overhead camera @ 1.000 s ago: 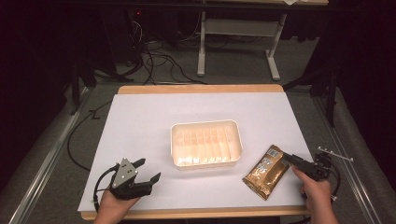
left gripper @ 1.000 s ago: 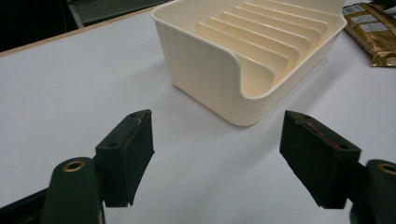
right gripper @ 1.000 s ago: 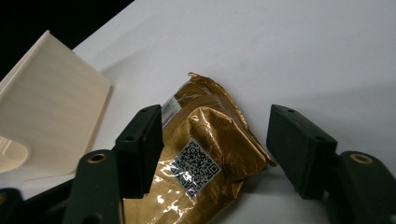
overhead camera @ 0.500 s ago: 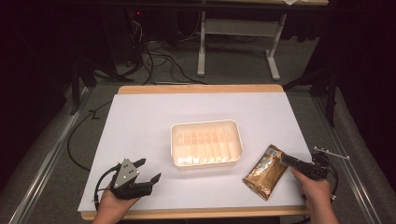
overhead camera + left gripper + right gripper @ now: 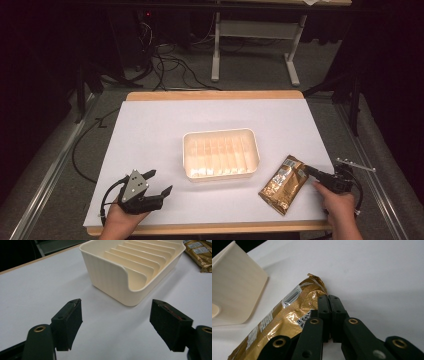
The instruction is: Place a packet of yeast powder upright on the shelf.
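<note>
Right gripper point(image 5: 329, 298): jaws just closed, clamped on the edge of the gold packet point(image 5: 284, 183). Left gripper point(image 5: 116, 323): jaws wide apart, empty, tray point(image 5: 221, 173) at 1 o'clock.

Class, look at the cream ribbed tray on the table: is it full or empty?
Empty. The cream tray shows only its bare ribbed dividers inside, and the gold packet lies outside it on the white table.

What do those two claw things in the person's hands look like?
Both are black. The left claw has a grey three-cornered plate on top and a black cable looping from it. Its jaws end in flat, blocky black pads, with small brass rings set in the arms. The right claw has the same brass rings, plus a thin silvery bar at its back.
</note>
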Demonstrator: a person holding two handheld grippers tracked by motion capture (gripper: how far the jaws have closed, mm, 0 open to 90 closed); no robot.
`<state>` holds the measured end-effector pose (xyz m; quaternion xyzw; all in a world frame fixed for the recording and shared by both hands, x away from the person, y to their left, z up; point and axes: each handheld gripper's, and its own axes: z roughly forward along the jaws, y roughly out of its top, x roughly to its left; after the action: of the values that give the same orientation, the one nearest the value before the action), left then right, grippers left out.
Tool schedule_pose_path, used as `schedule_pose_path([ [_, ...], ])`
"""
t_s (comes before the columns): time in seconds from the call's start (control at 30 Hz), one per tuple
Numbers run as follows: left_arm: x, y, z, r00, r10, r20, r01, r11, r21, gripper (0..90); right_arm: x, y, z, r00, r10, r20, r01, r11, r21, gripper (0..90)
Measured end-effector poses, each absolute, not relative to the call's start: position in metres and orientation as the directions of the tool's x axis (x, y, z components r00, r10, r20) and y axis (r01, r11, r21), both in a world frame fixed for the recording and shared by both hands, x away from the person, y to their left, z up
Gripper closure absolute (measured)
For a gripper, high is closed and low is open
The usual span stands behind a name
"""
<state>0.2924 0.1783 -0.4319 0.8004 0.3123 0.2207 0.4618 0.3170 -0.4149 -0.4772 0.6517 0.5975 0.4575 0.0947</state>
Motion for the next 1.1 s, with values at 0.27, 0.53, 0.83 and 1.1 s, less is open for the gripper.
schedule_pose_path([
  [0.27,0.292,0.180,-0.431,0.706,0.706,0.065,0.295,-0.376,0.878,26.4,0.313,-0.410,-0.468,-0.172,0.866,0.469,0.649,-0.259,0.716,90.0],
  [0.53,0.292,0.179,-0.431,0.706,0.705,0.068,0.294,-0.378,0.878,26.4,0.308,-0.406,-0.459,-0.214,0.849,0.482,0.618,-0.265,0.741,90.0],
  [0.83,0.292,0.179,-0.431,0.707,0.703,0.069,0.292,-0.380,0.878,26.4,0.301,-0.404,-0.448,-0.258,0.814,0.521,0.576,-0.303,0.759,90.0],
  [1.1,0.292,0.179,-0.431,0.706,0.705,0.067,0.292,-0.375,0.880,26.4,0.298,-0.403,-0.440,-0.283,0.791,0.543,0.547,-0.332,0.769,90.0],
])
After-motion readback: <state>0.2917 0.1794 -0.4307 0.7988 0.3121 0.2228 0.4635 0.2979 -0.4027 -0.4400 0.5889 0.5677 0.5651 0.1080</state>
